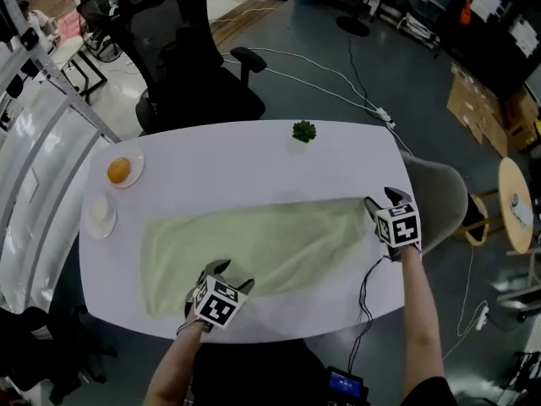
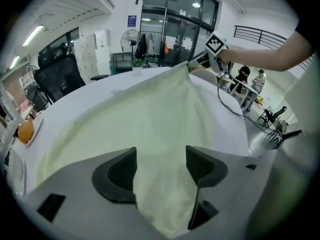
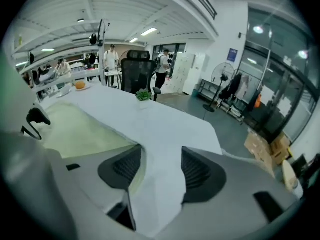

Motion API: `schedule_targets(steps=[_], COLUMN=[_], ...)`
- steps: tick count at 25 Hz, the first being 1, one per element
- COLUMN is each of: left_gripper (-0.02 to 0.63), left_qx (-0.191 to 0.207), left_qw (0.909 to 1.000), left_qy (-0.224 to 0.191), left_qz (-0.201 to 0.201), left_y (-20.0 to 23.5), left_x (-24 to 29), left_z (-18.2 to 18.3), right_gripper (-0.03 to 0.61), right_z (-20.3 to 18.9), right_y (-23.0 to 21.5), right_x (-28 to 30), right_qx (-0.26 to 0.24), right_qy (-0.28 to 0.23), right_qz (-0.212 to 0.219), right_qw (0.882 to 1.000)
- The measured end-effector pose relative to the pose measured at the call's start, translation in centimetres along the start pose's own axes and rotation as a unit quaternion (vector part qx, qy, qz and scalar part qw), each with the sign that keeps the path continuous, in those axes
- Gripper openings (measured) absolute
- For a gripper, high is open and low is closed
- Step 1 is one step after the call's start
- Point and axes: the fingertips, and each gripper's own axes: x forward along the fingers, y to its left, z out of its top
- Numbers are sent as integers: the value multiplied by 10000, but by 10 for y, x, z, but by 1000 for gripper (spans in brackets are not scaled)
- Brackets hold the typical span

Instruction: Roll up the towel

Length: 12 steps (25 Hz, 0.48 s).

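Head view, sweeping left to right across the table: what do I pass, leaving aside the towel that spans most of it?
orange → left gripper → small green plant → right gripper

**Legible text, numbers, brands:** none.

1. Marker cube (image 1: 218,301) on the left gripper (image 1: 232,275), at the near edge of the counter (image 1: 254,159): black-and-white square pattern, no letters or digits.
2. Second marker cube (image 1: 399,225) on the right gripper (image 1: 383,200), at the counter's right end: same kind of pattern.
3. Blue wall sign (image 2: 131,20), beyond the counter's far side: print too small to read.
4. Blue plaque (image 3: 232,54), on a wall beyond the counter: too small to read.
5. White sheets (image 1: 488,0), on a dark wall well beyond the counter's right end: blurred.
6. Small screen (image 1: 345,385), below the counter's near edge: blue glow, nothing readable.
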Motion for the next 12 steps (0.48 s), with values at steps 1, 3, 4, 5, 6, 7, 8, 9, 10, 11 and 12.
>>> schedule_targets(steps=[1,3,4,5,6,7,8,9,10,11,12], left_gripper=[334,334,334,334,334,334,334,334,334,334,334], left_qx=[84,361,532,711,890,1066,1239,1402,1539,1648,1746], left_qw=[9999,9986,9971,9948,9919,9889,9859,9831,9807,9785,9763], left_qy=[-106,-255,-300,-321,-314,-281,-237,-206,-202,-223,-257], left_qz=[-64,-292,-464,-659,-847,-998,-1099,-1156,-1190,-1222,-1256], left_y=[-6,-25,-40,-56,-72,-86,-97,-105,-112,-118,-124], left_x=[-4,-8,-8,-7,-4,0,5,10,14,17,20], left_z=[8,22,27,31,33,35,36,38,41,46,52], right_gripper=[277,288,289,266,252,252,252,252,252,252,252], right_z=[-8,-27,-35,-42,-45,-45,-42,-38,-34,-33,-34], right_y=[0,0,-2,-5,-9,-11,-13,-13,-13,-12,-9], right_x=[-10,-25,-30,-34,-35,-35,-34,-32,-32,-34,-37], right_qx=[196,555,691,799,879,920,908,847,772,728,739], right_qy=[-30,-31,-19,-7,8,28,55,92,137,184,236], right_qz=[-19,-123,-225,-335,-418,-463,-485,-498,-499,-479,-433], right_qw=[9998,9984,9974,9962,9953,9947,9947,9951,9957,9960,9960])
